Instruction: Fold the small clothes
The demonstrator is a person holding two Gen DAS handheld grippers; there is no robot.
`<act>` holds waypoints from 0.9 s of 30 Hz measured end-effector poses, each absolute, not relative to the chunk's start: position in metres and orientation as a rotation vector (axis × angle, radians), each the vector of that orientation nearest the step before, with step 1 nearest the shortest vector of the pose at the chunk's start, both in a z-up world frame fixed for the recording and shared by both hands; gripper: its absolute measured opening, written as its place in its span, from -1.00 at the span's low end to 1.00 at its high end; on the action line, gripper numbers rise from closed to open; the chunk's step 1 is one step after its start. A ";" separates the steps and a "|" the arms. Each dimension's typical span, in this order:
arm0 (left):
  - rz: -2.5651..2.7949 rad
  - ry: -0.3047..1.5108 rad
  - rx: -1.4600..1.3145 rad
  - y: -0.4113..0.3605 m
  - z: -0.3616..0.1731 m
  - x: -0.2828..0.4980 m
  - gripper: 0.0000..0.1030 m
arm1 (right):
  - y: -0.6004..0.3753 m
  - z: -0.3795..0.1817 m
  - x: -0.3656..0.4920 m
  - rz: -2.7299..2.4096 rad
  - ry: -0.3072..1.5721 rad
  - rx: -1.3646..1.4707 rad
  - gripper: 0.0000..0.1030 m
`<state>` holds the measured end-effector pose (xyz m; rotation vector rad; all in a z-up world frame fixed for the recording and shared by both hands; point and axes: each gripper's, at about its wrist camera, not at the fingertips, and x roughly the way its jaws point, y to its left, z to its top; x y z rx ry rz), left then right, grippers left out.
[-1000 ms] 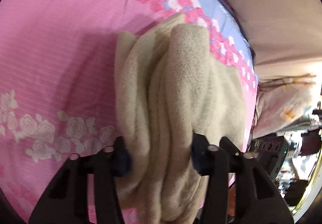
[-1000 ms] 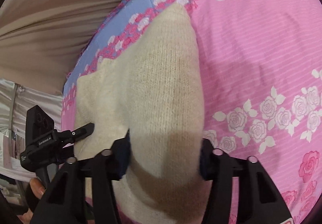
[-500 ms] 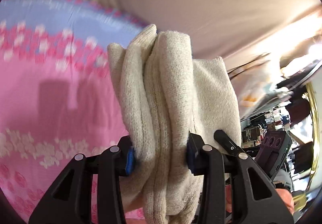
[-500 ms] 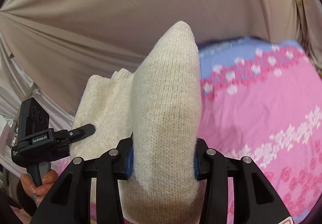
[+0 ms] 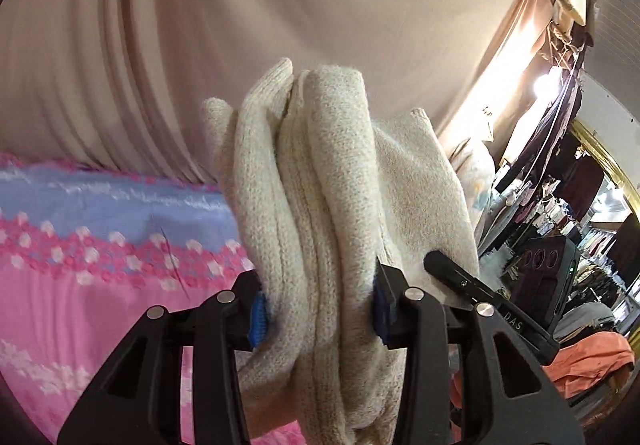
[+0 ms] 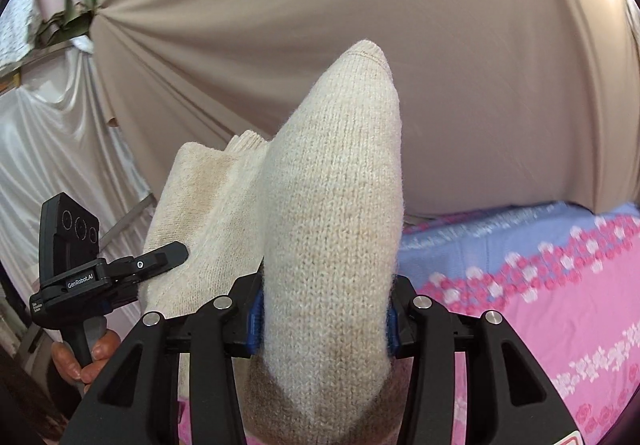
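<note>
We squeeze the soft cream sweater [image 5: 320, 213] between our left gripper [image 5: 318, 315] jaws, half open. Our right gripper [image 6: 322, 319] pinches its fat fold too, above the pink bedsheet [image 6: 560, 305].

knit [image 5: 328, 205]: cream wool cloth, fuzzy and soft, with small bumpy rows
left tool [image 5: 318, 315]: black plastic, matt, with round shiny metal pins
pads [image 5: 258, 315]: blue, ribbed, maybe rubber
right tool [image 6: 324, 315]: black matt plastic, silver metal pins
sheet [image 6: 560, 305]: thin pink and blue cloth, smooth, with printed roses
curtain [image 6: 440, 65]: tan cloth, smooth, matt, with soft folds
white drape [image 6: 52, 149]: shiny, silky cloth
</note>
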<state>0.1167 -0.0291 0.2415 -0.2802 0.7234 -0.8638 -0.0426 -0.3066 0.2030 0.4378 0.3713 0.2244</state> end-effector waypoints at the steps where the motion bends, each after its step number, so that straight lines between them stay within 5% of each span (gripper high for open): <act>1: -0.856 0.710 -0.282 -0.018 0.246 0.116 -0.24 | -0.296 0.208 -0.041 0.237 0.364 0.433 -0.13; 14: -0.748 0.776 -0.294 0.094 0.198 0.154 -0.22 | -0.178 0.155 0.012 0.263 0.478 0.406 -0.11; 21: -0.519 0.951 -0.218 0.117 0.053 0.183 0.11 | -0.148 0.008 0.059 0.141 0.679 0.373 0.15; 24: -0.365 1.112 -0.170 0.136 -0.023 0.185 0.03 | -0.157 -0.073 0.050 -0.046 0.890 0.376 -0.05; 27: -0.352 1.152 -0.201 0.154 -0.042 0.170 0.04 | -0.167 -0.078 0.016 -0.056 0.871 0.459 -0.15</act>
